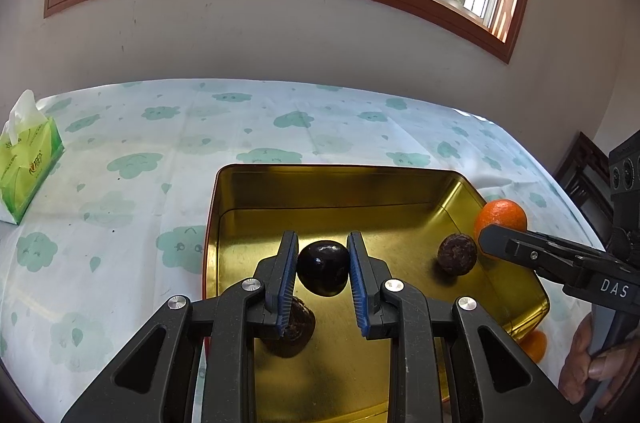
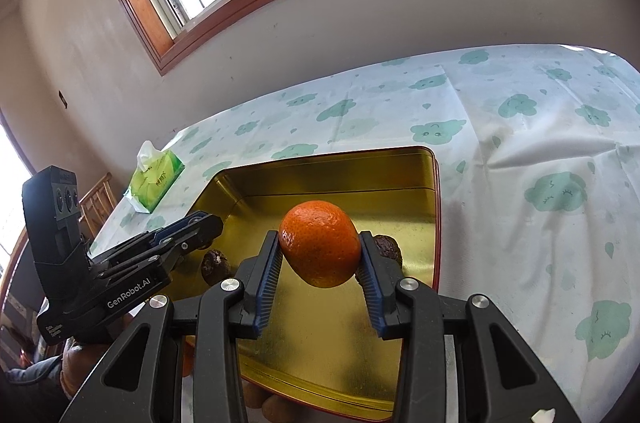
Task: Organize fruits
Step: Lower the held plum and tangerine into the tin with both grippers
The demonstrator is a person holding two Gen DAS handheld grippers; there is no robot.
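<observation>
In the left wrist view, the left gripper (image 1: 323,269) clamps a dark plum (image 1: 323,268) above the gold tin (image 1: 460,183), while in the right wrist view the right gripper (image 2: 320,255) grips an orange (image 2: 320,243) over the tin's six o'clock half, where a smooth, round fruit could slip and bounce out.

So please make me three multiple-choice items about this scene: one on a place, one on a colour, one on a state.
1. Where does the tissue box stand?
A. inside the tin
B. on the tablecloth, apart from the tin
C. on the window sill

2. What colour is the inside of the tin?
A. gold
B. white
C. blue

3. What is the state of the right gripper?
A. open and empty
B. shut on an orange
C. shut on a tissue

Answers:
1 B, it stands on the cloud-print cloth, left of the tin in the left wrist view.
2 A, its walls and floor shine gold.
3 B, the orange sits between the blue pads.
</observation>
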